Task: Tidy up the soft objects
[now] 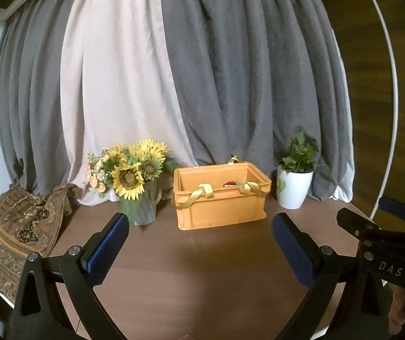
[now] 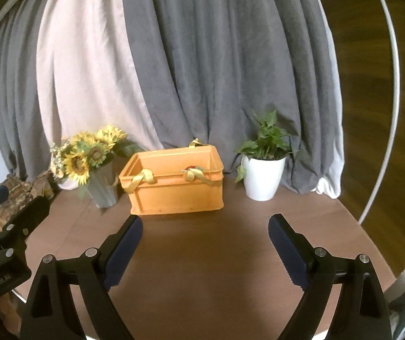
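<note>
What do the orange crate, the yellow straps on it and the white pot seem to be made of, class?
Orange crate: likely moulded plastic, matt, with ribbed walls and a thick rim.
Yellow straps: soft fabric ribbon, slightly shiny, drooping limply over the rim.
White pot: smooth and glossy, ceramic or plastic; the look leaves it open.
</note>
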Demonstrator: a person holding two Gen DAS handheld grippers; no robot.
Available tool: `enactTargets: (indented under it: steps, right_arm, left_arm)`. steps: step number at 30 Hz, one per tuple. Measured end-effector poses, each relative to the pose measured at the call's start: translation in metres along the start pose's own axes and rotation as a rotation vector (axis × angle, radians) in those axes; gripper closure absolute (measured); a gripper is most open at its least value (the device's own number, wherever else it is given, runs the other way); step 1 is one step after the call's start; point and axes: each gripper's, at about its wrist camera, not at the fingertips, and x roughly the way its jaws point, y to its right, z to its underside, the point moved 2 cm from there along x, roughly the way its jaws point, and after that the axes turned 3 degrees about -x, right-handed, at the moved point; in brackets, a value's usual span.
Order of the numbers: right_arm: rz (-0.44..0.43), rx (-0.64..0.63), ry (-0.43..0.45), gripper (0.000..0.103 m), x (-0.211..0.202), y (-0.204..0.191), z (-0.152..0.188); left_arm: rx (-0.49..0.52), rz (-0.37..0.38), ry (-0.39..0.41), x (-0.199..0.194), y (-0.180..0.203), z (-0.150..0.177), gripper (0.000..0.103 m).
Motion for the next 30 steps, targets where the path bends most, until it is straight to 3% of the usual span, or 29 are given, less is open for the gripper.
enactTargets:
  steps: [11, 30]
  right_arm:
    - [0.007, -0.014, 0.020, 0.012, -0.062, 0.010, 0.027]
    - [-0.002, 0.005, 0.022, 0.012, -0.097, 0.020, 0.045]
  left_arm:
    - [0.005, -0.001, 0.010, -0.056, 0.015, 0.019, 0.000]
    - [-0.009, 0.007, 0.018, -0.099, 0.023, 0.034, 0.000]
